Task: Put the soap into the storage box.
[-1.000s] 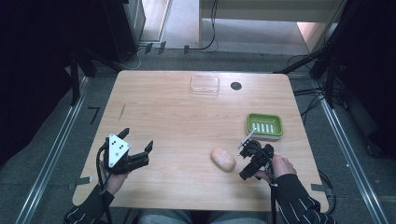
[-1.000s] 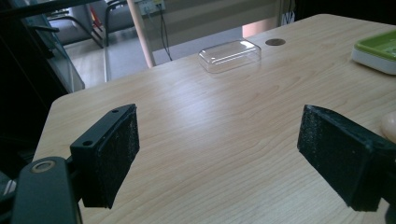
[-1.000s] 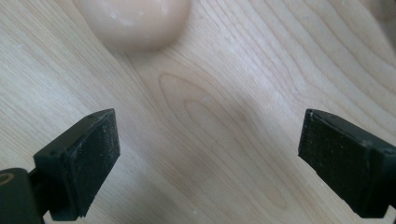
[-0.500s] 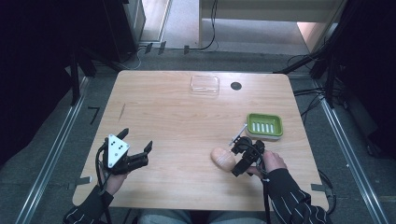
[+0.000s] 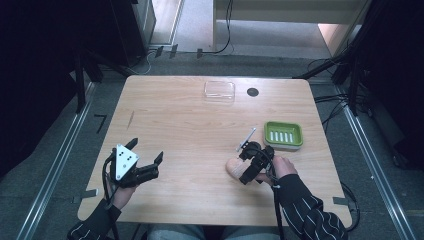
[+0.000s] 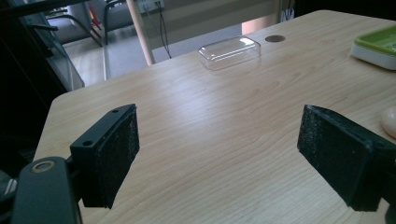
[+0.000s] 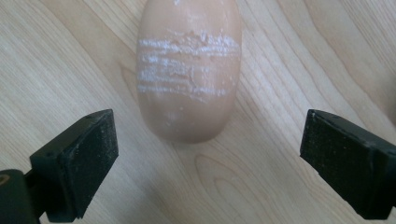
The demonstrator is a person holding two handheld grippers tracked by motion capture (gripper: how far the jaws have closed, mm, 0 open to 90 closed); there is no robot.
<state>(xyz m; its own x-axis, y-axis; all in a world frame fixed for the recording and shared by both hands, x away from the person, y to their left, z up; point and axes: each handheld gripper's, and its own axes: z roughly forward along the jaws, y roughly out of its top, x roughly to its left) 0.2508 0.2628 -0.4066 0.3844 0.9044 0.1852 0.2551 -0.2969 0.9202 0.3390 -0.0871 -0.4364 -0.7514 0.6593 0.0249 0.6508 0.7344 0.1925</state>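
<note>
A tan oval soap bar (image 5: 232, 166) with white scrape marks lies on the wooden table (image 5: 180, 125) right of centre. In the right gripper view the soap bar (image 7: 189, 70) sits just ahead of my right gripper (image 7: 210, 163), whose jaws stand wide open on either side of its near end without touching it. From above, the right gripper (image 5: 242, 166) hovers at the soap's right side. A green soap dish (image 5: 283, 134) rests behind it. My left gripper (image 5: 146, 150) is open and holds nothing near the front left; the left gripper (image 6: 224, 158) faces bare wood.
A clear plastic lid (image 5: 219, 91) lies at the table's far edge beside a round black grommet (image 5: 252, 92). The left gripper view shows the lid (image 6: 229, 51), the dish (image 6: 378, 44) and the soap's edge (image 6: 389, 121). Dark cabinets and cables surround the table.
My right gripper has moved left from beside the dish to the soap bar, its open jaws now flanking the soap's end. The left gripper has stayed still.
</note>
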